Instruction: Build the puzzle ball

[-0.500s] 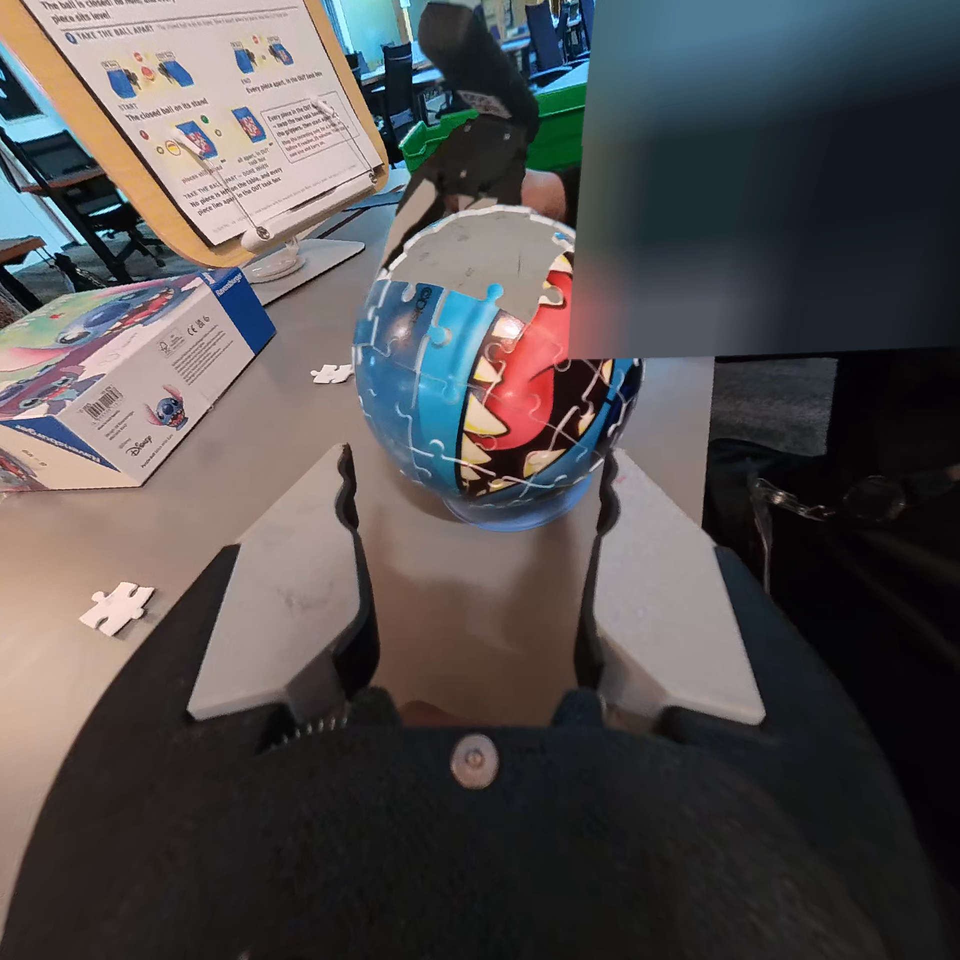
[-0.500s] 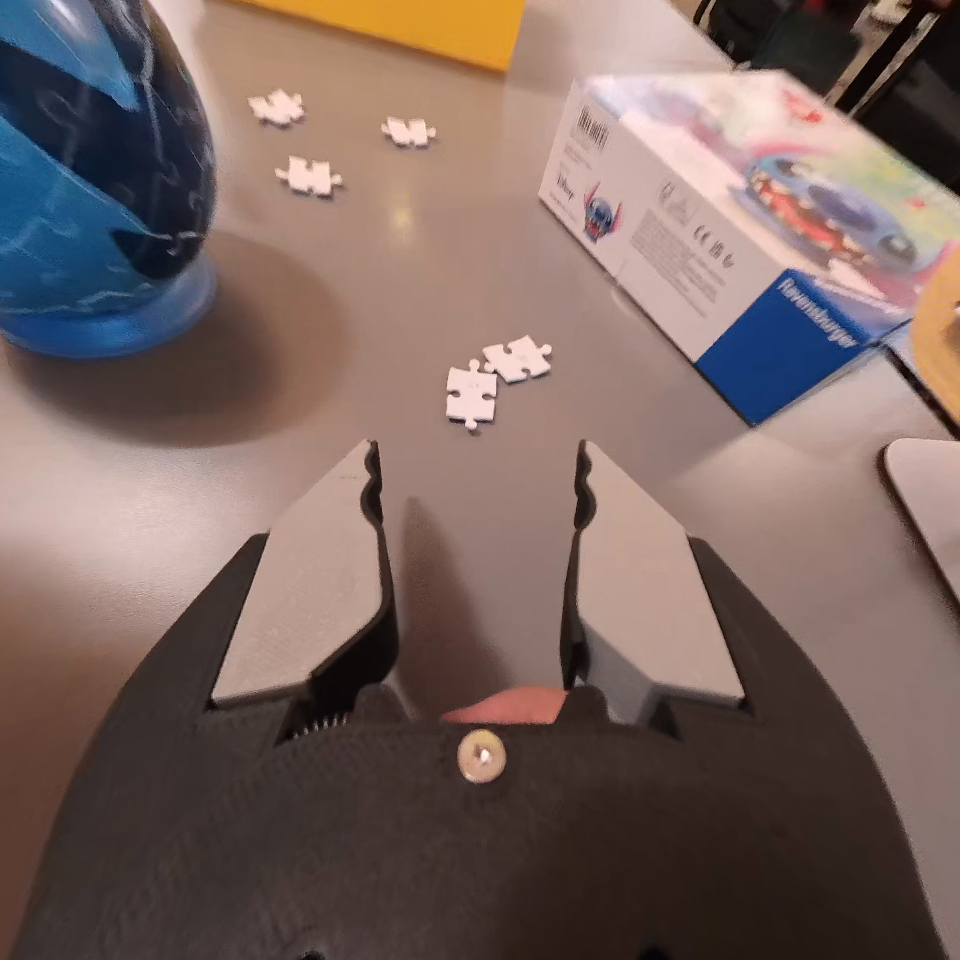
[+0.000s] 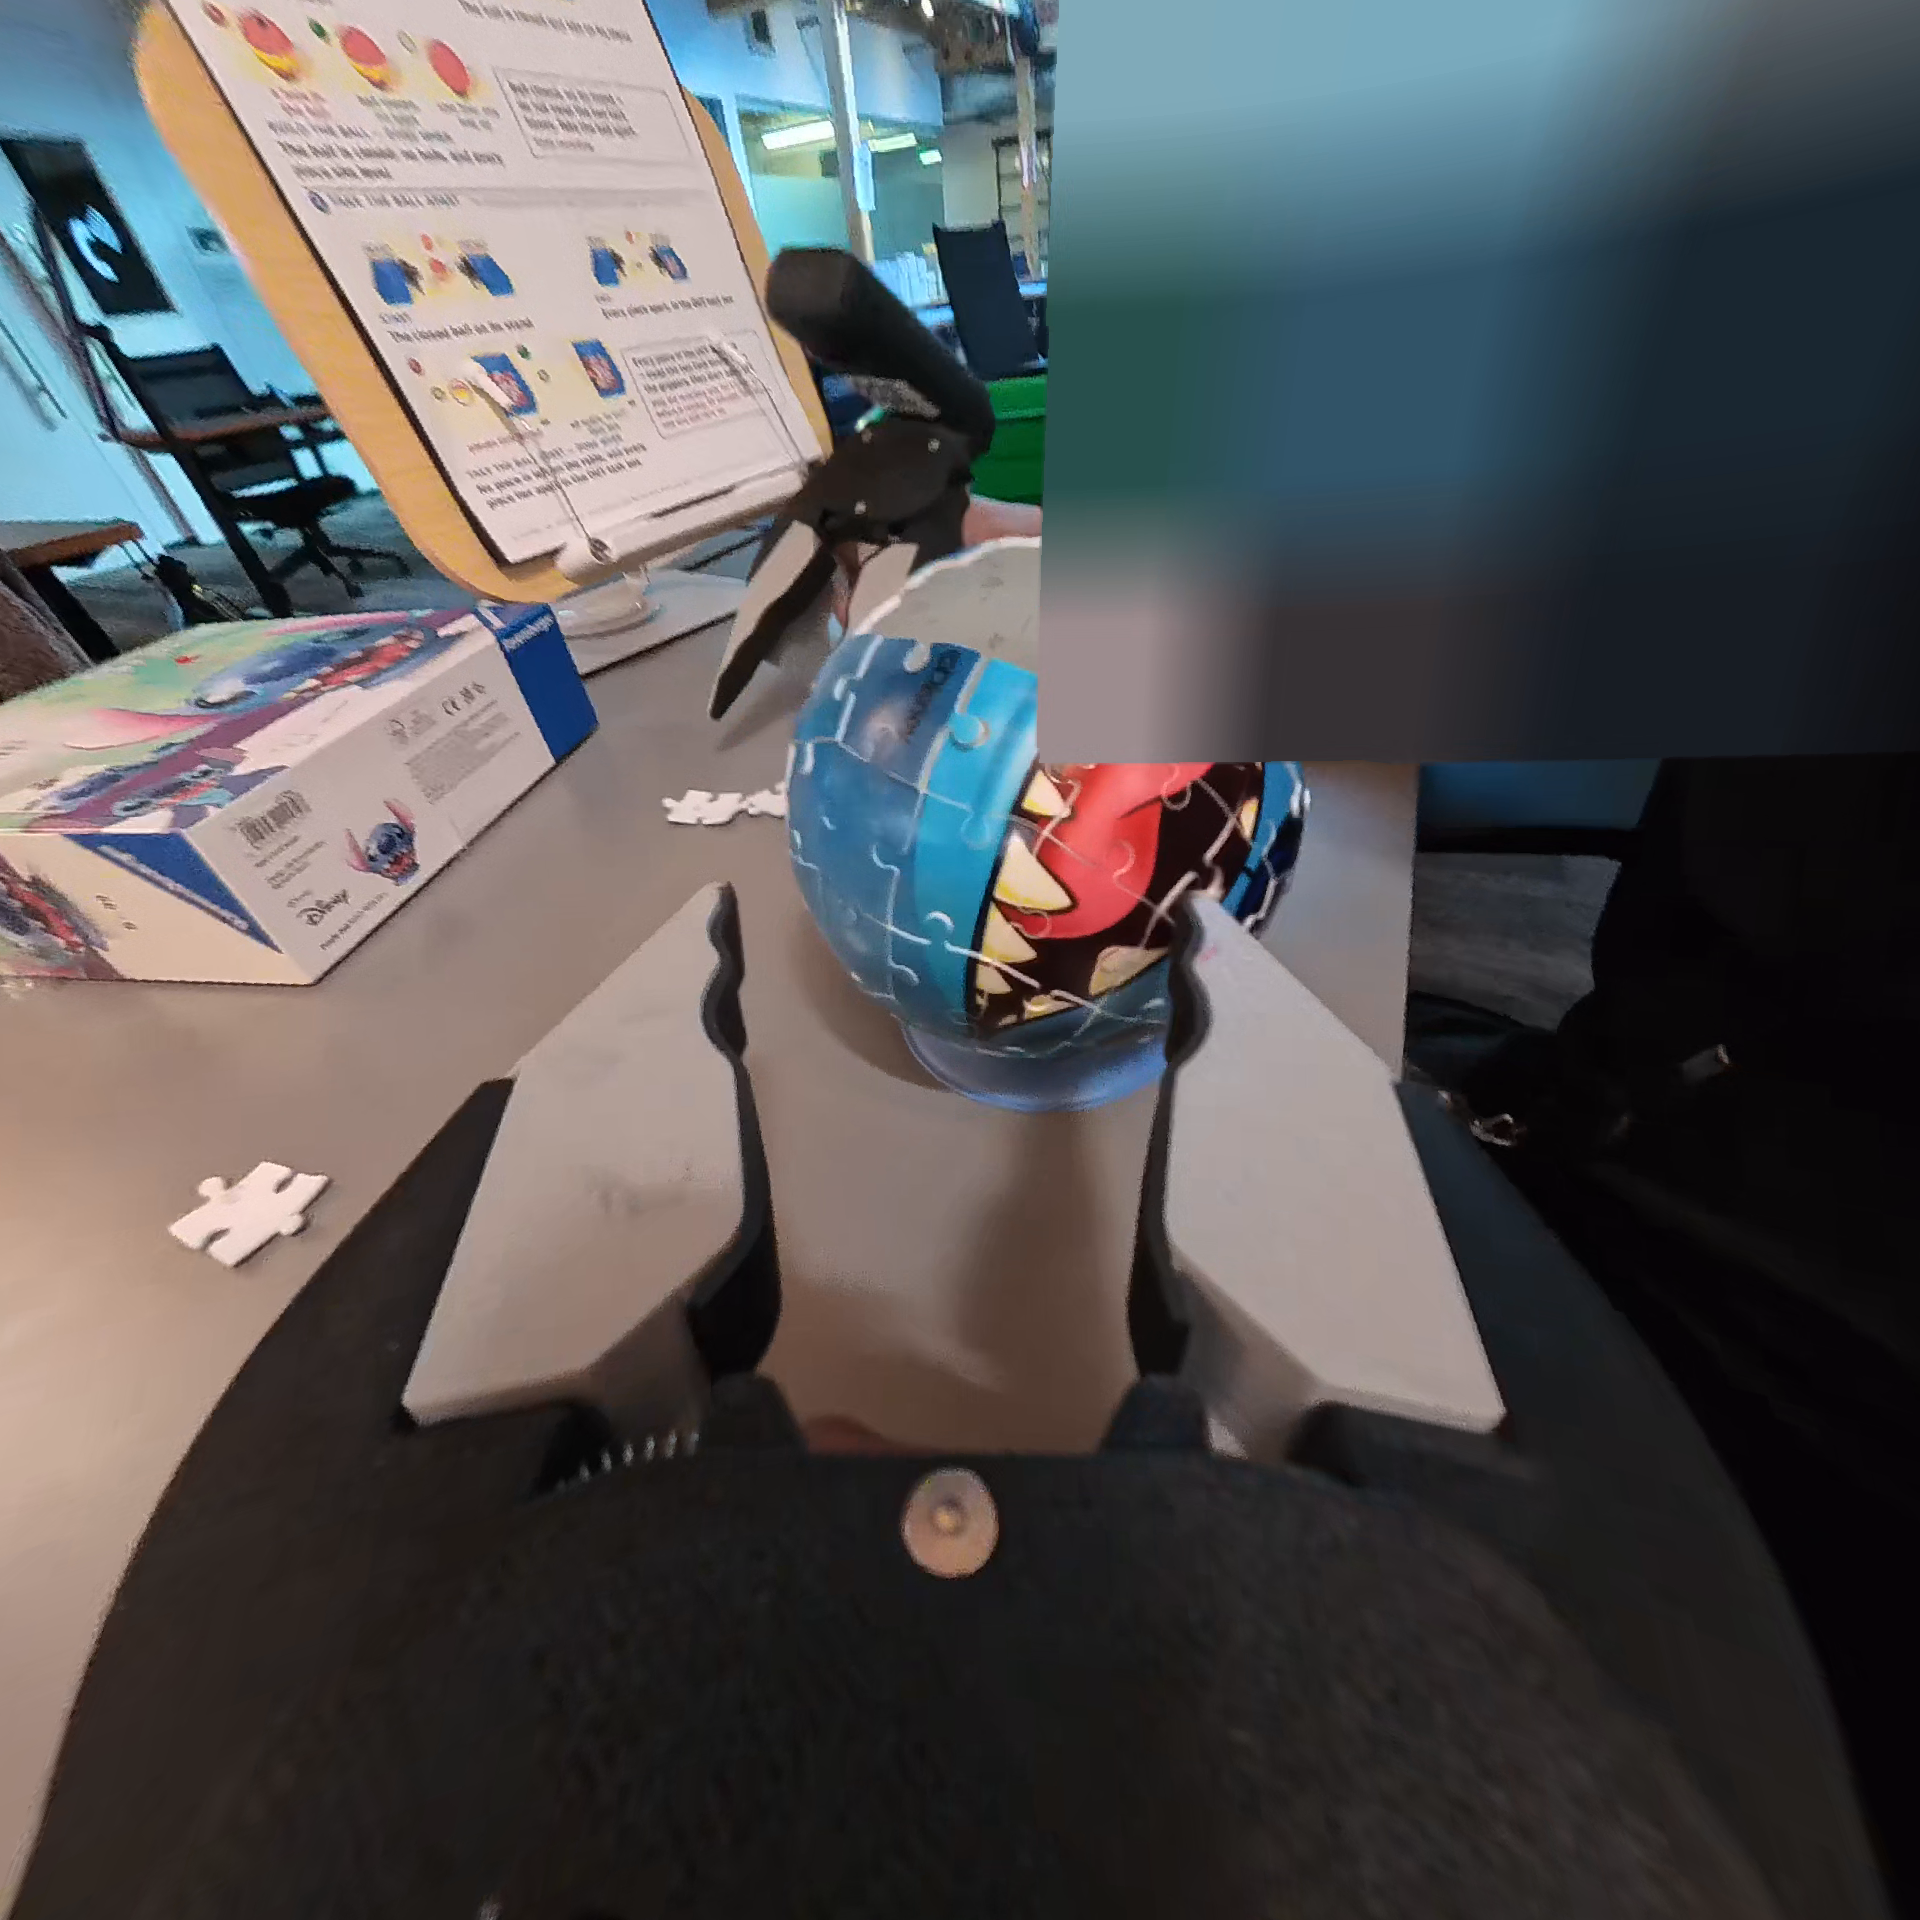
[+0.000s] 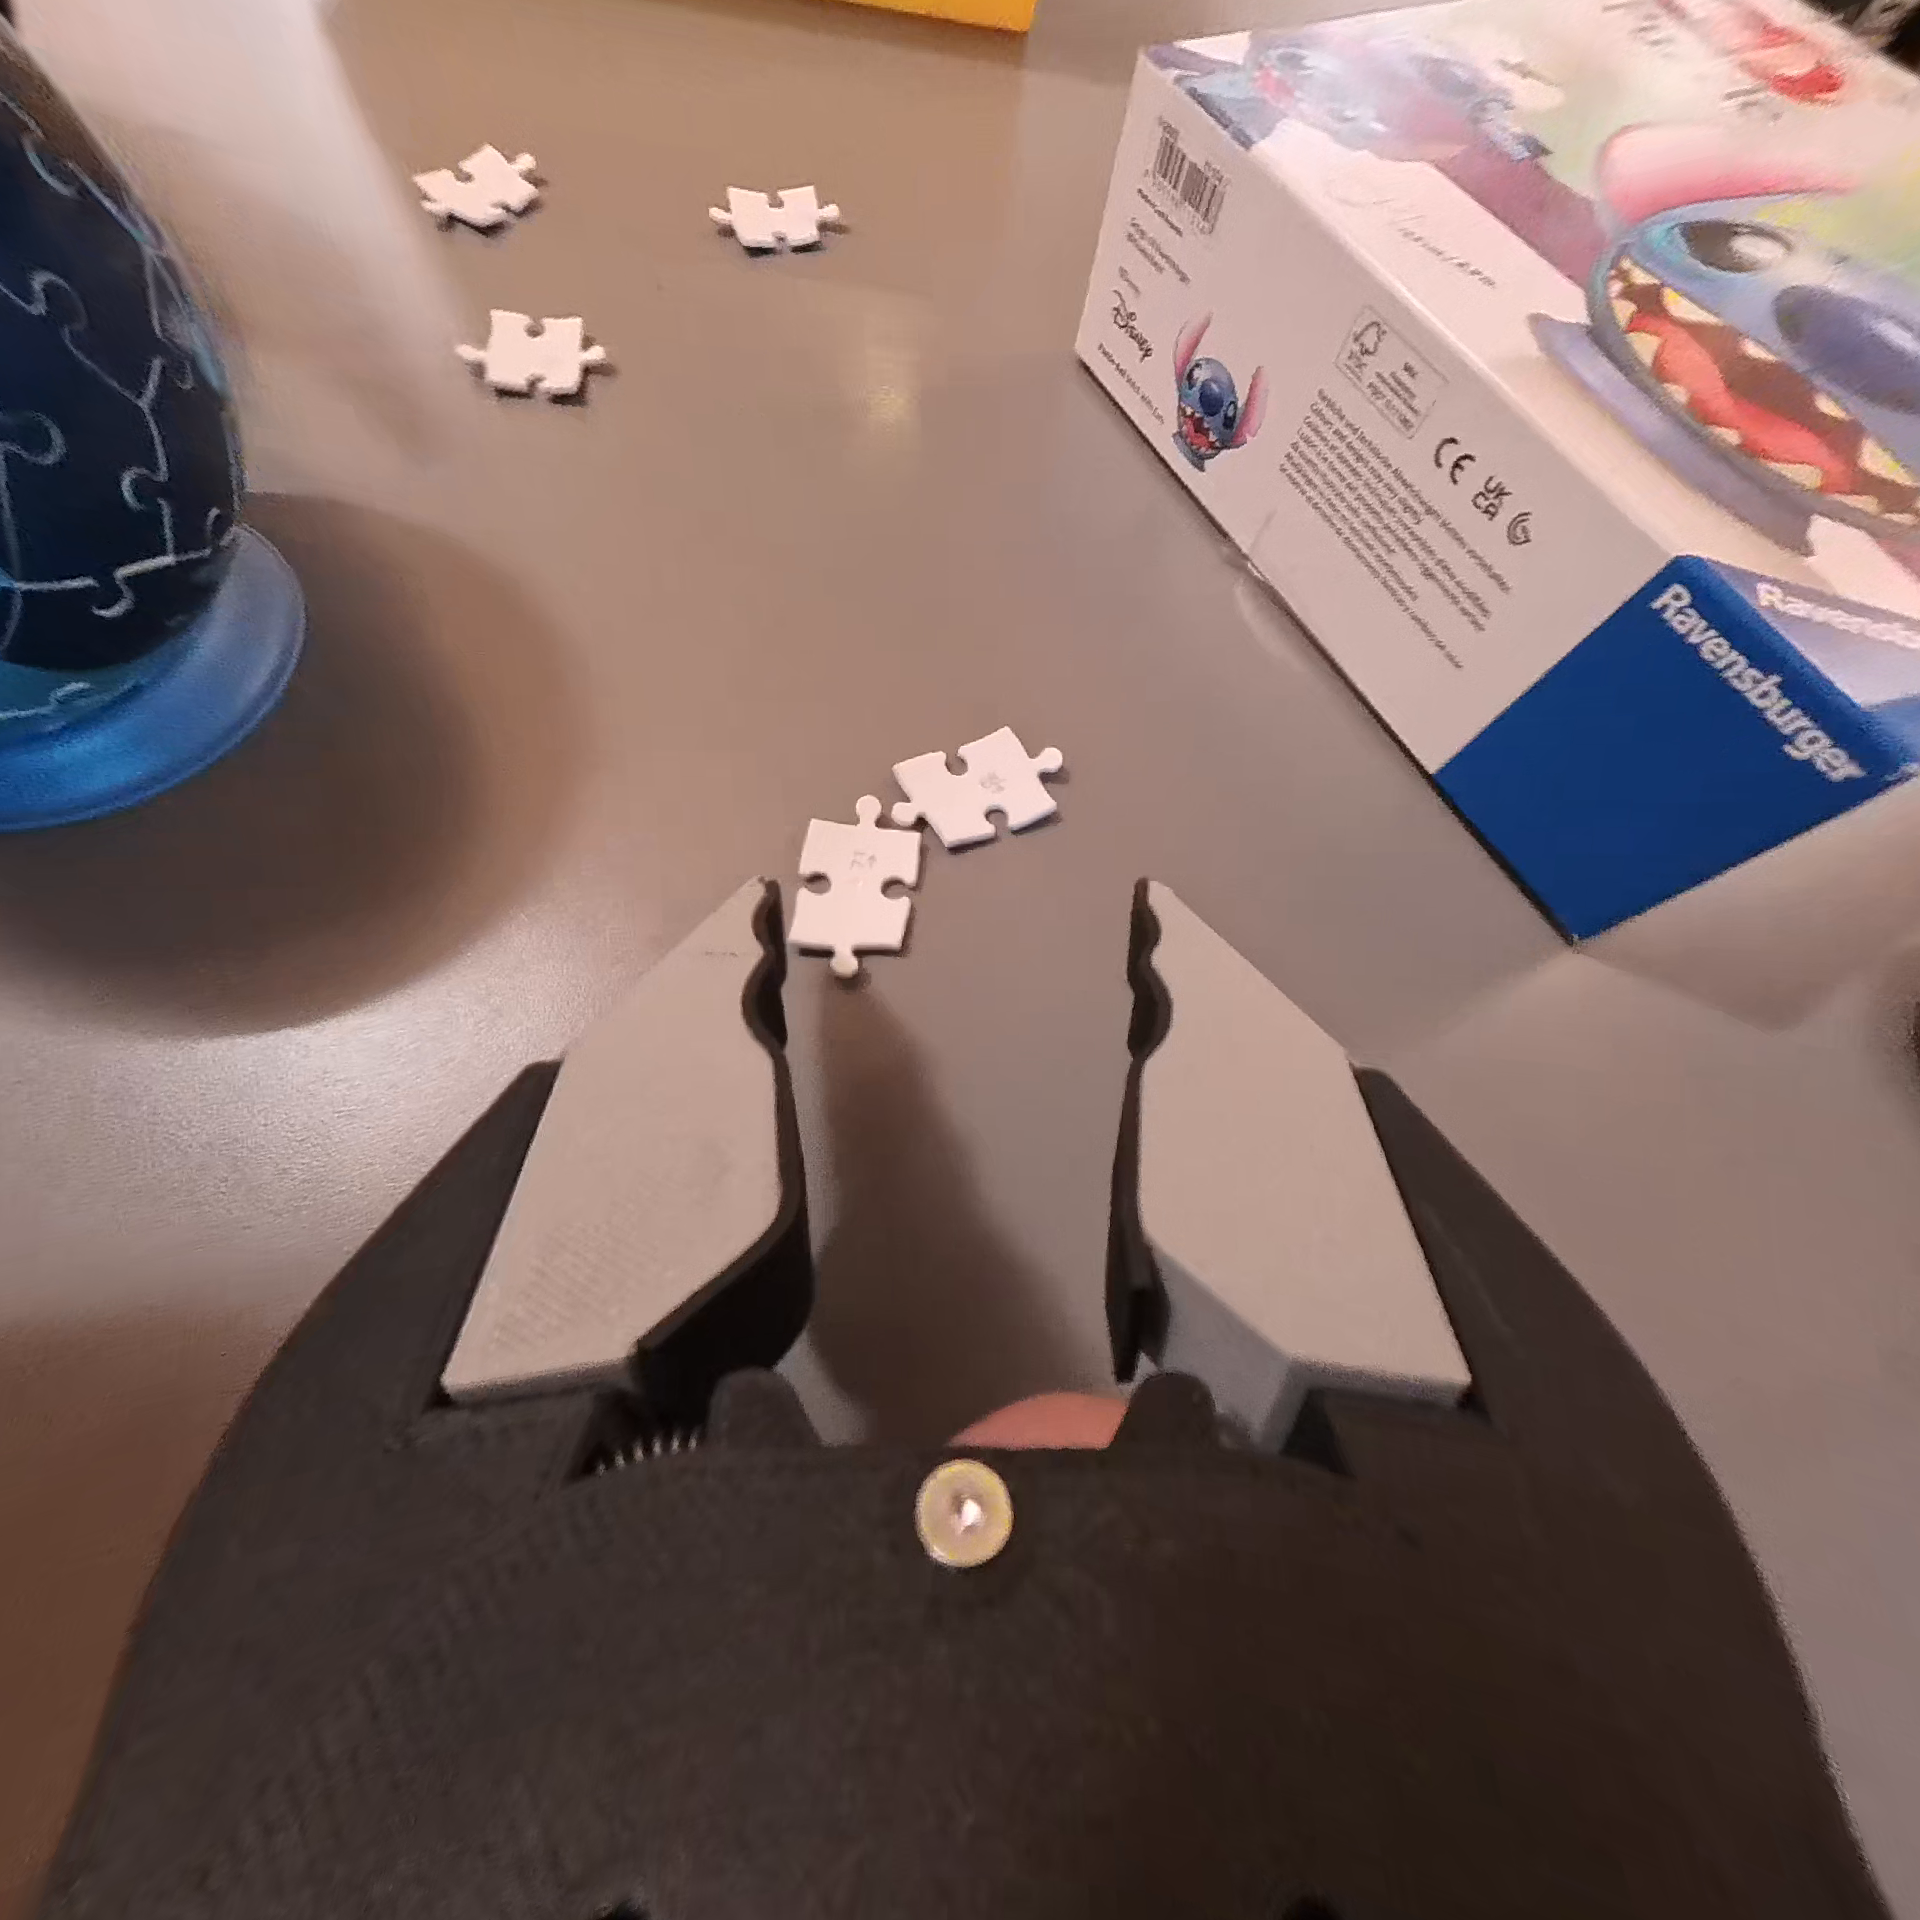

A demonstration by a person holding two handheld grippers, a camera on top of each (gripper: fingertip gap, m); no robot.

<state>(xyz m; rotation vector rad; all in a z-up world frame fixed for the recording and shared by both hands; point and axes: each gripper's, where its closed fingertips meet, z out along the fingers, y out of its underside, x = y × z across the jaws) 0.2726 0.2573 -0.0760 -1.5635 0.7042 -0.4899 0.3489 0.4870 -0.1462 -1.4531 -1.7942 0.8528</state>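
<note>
The blue puzzle ball [image 3: 997,883] stands on its blue stand [image 3: 1039,1075] on the grey table, with an opening at its top. My left gripper [image 3: 956,945] is open and empty just in front of the ball. My right gripper [image 4: 951,925] is open and empty, low over the table; it also shows in the left wrist view [image 3: 790,623] behind the ball. Two white pieces lie by its fingertips: one [image 4: 854,881] beside the left fingertip, the other [image 4: 977,784] just beyond. The ball's dark side [image 4: 94,416] and stand [image 4: 156,717] are at the far left.
The puzzle box [image 4: 1507,416] lies to the right; in the left wrist view it [image 3: 270,769] is at the left. Three more loose pieces [image 4: 535,351] lie farther off, one [image 3: 247,1210] near my left gripper. An instruction sheet on a stand [image 3: 520,281] is behind. My hands' fingertips stand some 25 centimeters from each other.
My right gripper has moved forward and down toward the two nearest pieces. My left gripper has shifted, so the ball now sits more to the right between its fingertips.
</note>
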